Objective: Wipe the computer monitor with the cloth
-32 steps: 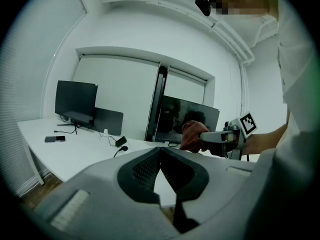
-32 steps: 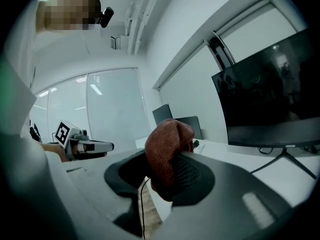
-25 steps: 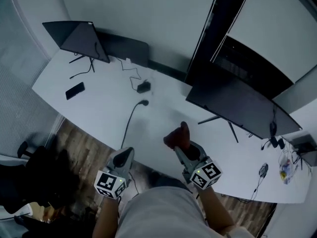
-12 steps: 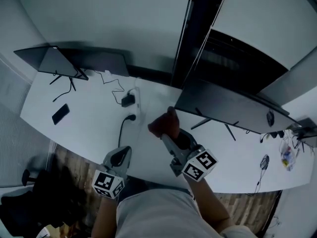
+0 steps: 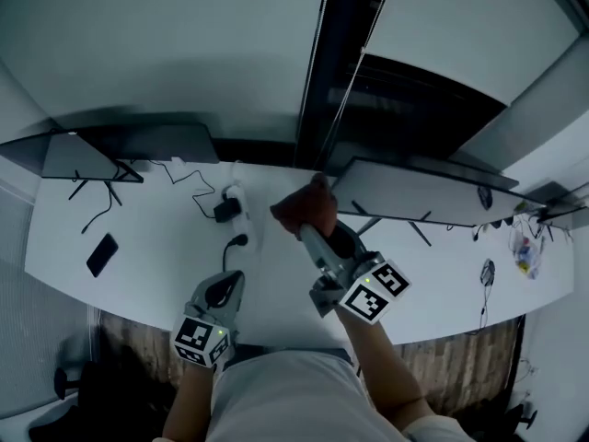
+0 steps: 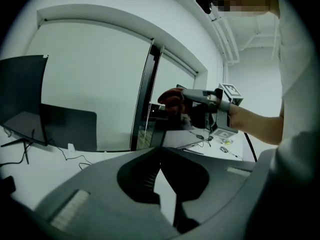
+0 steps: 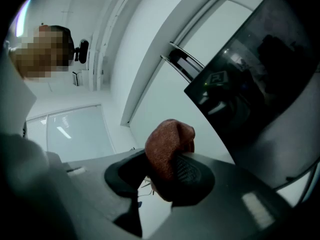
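Note:
A rust-red cloth (image 5: 299, 210) is bunched between the jaws of my right gripper (image 5: 311, 226), which is shut on it. The cloth is raised just off the left end of the dark computer monitor (image 5: 414, 191) on the white desk (image 5: 156, 270). In the right gripper view the cloth (image 7: 167, 149) bulges out of the jaws, and the monitor's (image 7: 265, 69) dark screen fills the right side; I cannot tell whether they touch. My left gripper (image 5: 225, 289) hangs low at the desk's front edge, shut on nothing (image 6: 160, 154). From the left gripper view, the cloth (image 6: 171, 100) is held high ahead.
A second dark monitor (image 5: 110, 145) stands at the desk's far left, with a black phone (image 5: 101, 254) in front of it. A power adapter and cables (image 5: 225, 208) lie mid-desk. Small items and cables (image 5: 487, 271) sit at the right end. A dark window post (image 5: 336, 63) rises behind.
My right gripper has carried the cloth up and forward to the monitor's left end. The head view has swung, so the desk looks flatter. The left gripper stays low.

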The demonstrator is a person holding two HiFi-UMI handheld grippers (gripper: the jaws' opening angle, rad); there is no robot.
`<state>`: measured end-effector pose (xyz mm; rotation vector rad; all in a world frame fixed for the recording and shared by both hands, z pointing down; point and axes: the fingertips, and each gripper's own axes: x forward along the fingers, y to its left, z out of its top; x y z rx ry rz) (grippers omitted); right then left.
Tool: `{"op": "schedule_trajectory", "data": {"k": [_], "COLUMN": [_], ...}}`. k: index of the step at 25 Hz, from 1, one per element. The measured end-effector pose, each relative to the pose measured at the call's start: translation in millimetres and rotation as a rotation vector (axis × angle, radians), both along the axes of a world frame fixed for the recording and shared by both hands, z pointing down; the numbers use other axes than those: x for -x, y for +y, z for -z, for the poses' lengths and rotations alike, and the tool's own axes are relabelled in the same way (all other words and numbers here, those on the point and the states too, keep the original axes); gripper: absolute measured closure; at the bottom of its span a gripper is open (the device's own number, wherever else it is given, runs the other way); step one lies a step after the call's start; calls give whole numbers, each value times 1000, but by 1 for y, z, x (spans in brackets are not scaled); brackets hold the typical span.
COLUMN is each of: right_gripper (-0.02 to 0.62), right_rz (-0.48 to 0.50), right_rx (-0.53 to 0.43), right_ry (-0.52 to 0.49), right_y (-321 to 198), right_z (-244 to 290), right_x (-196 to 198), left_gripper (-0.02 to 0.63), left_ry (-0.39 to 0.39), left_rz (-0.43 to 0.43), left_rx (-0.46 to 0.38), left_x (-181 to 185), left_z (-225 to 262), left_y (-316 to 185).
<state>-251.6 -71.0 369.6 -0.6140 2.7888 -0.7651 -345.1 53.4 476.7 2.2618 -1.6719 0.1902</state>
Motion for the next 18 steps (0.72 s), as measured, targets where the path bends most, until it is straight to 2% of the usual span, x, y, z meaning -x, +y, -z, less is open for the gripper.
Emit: {"op": "schedule_trajectory", "data": {"k": [7,12,18], "right_gripper": [465,465,466], "right_rz": [-141,-193,-232], "right_rx": [14,37,120], "right_ry": [-103,-173,-320], "right_y": [-25,-39,-57], "right_z": [34,50,59], "right_x": [3,-1,-8], "left_gripper": [597,597,597], "left_ry": [10,11,15], "left_rz": [-109,-155,-179], "left_rx": [-5,-8,-7], "left_x": [22,31,35], "left_z": [0,0,0], "left_y": [-11,-17,-23]}}
